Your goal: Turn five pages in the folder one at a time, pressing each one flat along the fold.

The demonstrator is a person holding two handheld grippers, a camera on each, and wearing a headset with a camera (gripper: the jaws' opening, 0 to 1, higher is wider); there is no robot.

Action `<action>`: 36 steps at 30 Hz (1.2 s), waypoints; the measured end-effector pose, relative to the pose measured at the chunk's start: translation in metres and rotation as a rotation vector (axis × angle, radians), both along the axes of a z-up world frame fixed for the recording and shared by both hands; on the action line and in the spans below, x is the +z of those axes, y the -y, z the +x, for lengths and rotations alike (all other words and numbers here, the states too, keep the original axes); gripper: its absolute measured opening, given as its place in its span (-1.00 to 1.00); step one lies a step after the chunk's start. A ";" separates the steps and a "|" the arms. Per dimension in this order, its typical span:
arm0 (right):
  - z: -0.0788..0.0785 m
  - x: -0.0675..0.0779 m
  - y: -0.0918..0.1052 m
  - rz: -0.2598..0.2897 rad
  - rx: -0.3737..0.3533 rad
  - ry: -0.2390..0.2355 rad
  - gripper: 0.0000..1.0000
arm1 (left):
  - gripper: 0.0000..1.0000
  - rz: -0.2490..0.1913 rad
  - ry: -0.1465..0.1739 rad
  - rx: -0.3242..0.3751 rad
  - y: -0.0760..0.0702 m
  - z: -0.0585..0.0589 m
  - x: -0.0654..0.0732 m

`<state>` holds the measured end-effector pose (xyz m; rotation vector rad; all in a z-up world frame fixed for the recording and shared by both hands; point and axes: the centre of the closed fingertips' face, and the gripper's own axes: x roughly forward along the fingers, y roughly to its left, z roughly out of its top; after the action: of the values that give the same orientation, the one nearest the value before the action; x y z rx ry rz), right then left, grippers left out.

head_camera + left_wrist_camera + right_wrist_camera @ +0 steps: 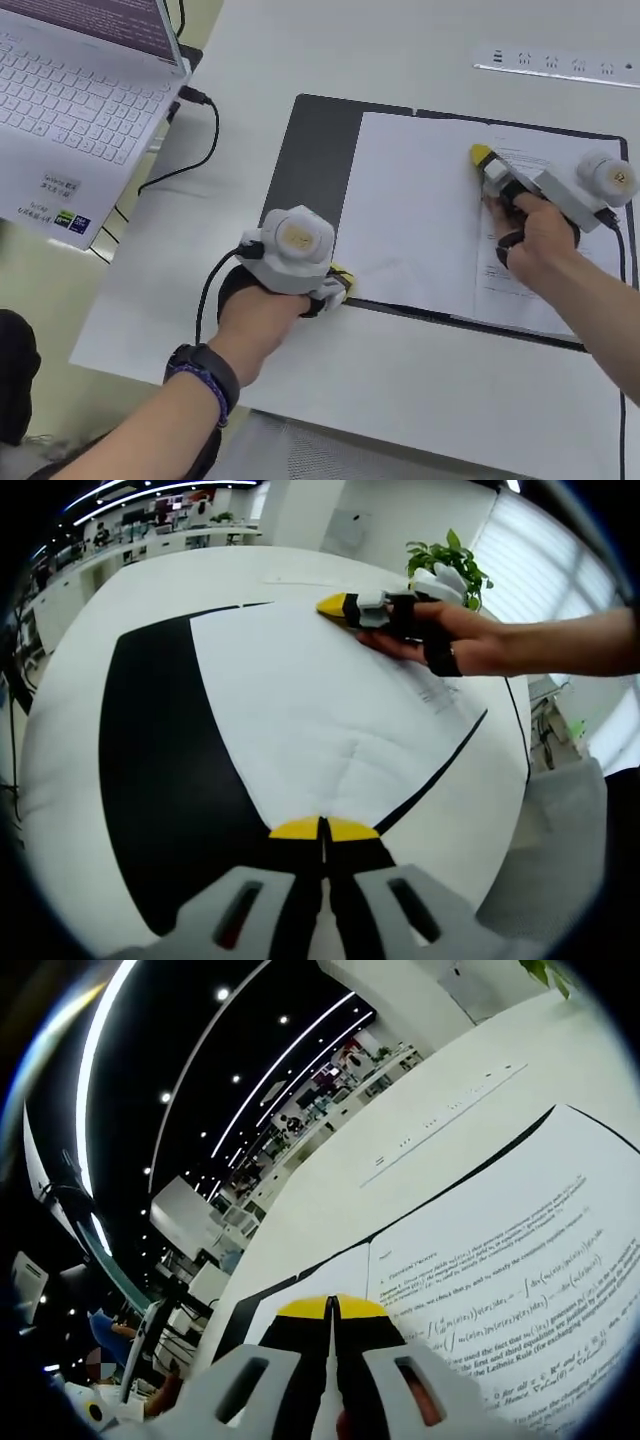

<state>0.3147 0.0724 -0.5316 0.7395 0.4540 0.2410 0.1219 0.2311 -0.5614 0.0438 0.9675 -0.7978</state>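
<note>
on the black folder (312,150), left gripper (342,284) and right gripper (481,156) sit jaws-closed — thin white paper page (410,210): light, floppy, best pinched at its corner.

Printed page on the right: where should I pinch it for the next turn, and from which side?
Pinch the printed page at its free outer edge, coming in from the right, probably. It lies flat and is bound along the fold, so only that edge can lift.
</note>
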 end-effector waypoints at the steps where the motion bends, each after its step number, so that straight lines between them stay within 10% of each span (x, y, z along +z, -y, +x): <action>1: 0.002 0.000 0.000 -0.003 0.000 0.000 -1.00 | -1.00 0.000 -0.001 0.000 0.000 0.000 0.001; 15: 0.034 0.000 0.011 -0.001 -0.034 -0.003 -1.00 | -1.00 0.002 -0.003 -0.010 0.000 0.000 0.001; 36: -0.017 -0.001 0.003 0.003 0.052 0.008 -1.00 | -1.00 -0.022 -0.027 0.021 0.000 0.000 0.001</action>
<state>0.2978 0.0690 -0.5325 0.7297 0.4661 0.2933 0.1219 0.2310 -0.5608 0.0040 0.9832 -0.7908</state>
